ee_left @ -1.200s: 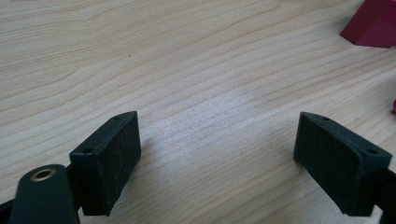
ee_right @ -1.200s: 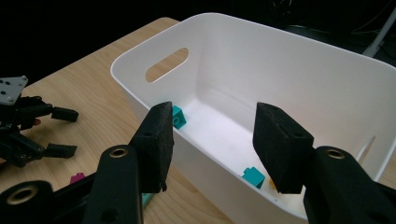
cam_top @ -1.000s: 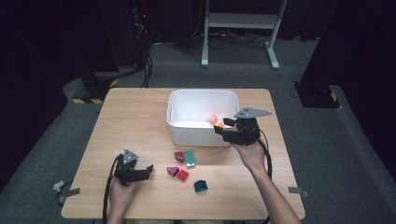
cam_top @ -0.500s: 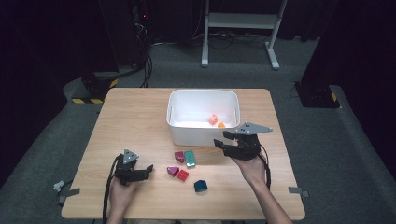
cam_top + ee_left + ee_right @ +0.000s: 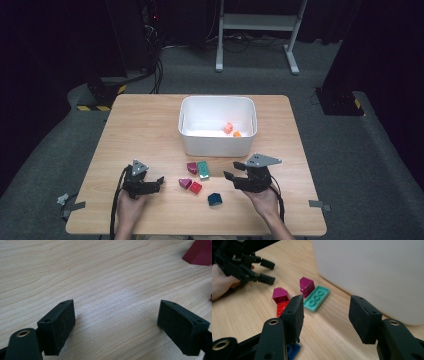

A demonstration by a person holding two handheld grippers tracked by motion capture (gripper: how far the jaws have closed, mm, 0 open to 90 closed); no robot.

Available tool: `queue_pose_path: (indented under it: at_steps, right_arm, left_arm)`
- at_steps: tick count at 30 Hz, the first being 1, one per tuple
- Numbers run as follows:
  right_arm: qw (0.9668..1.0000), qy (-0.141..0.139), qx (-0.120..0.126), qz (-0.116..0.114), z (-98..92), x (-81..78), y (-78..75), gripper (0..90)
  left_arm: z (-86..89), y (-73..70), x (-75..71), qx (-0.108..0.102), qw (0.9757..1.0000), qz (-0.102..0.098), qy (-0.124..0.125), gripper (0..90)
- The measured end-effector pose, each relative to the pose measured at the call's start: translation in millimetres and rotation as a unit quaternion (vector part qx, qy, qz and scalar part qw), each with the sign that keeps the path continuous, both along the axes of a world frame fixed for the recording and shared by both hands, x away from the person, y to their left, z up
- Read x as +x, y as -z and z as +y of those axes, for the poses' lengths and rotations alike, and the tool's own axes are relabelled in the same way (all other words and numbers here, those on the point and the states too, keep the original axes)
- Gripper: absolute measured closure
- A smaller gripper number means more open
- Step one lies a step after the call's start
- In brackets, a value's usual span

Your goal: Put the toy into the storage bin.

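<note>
The work in hand seems to be to move small building bricks from the bench (image 5: 150, 125) into the white bin (image 5: 218, 146), and I judge it is less than half done. Two pieces lie already inside the bin, on its floor near the right wall: a pink-orange brick (image 5: 228, 127) and a smaller orange brick (image 5: 237, 134) just beside it. Nothing else is visible in the bin.

Five pieces are left on the bench, all in front of the bin, toward the near edge. A dark magenta brick (image 5: 192, 168) and a flat teal plate with studs (image 5: 203, 169) lie next to each other, close to the front wall of the bin. A little nearer to the person there are a second magenta brick (image 5: 185, 183) and a red brick (image 5: 195, 187), which touch each other. A dark blue brick (image 5: 215, 199) lies alone, nearest to the front edge.

The right tongs (image 5: 234, 178) stand low over the bench, just right of the blue brick, and point toward the loose pieces. Their jaws are about half apart, have just been opening, and hold nothing. The left tongs (image 5: 159, 182) rest near the front-left part of the bench, with jaws apart and only bare wood between them.
</note>
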State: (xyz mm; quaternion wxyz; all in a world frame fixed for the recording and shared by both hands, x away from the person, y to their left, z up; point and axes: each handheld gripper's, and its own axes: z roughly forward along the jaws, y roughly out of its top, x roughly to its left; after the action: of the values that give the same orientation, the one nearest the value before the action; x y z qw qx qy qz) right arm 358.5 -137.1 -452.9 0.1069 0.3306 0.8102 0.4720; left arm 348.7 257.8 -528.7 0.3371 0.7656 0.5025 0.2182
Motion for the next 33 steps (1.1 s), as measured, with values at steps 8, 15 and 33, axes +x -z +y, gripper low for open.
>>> queue_pose_path:
  at_steps: [8, 15, 33]
  right_arm:
    - [0.9999, -0.011, -0.004, 0.009, 5.1, -12.8, 16.5, 45.6]
    - [0.9997, -0.019, 0.002, 0.016, 9.4, -19.9, 28.1, 45.0]
    - [0.9977, -0.059, -0.011, 0.033, 26.3, -35.3, 51.9, 42.5]
  left_arm:
    - [0.0, 0.0, 0.0, 0.000, 1.0000, 0.000, 0.000, 15.0]
    - [-0.1, 0.1, 0.0, -0.001, 1.0000, 0.000, 0.000, 15.0]
    - [0.0, 0.0, 0.0, 0.000, 1.0000, 0.000, 0.000, 15.0]
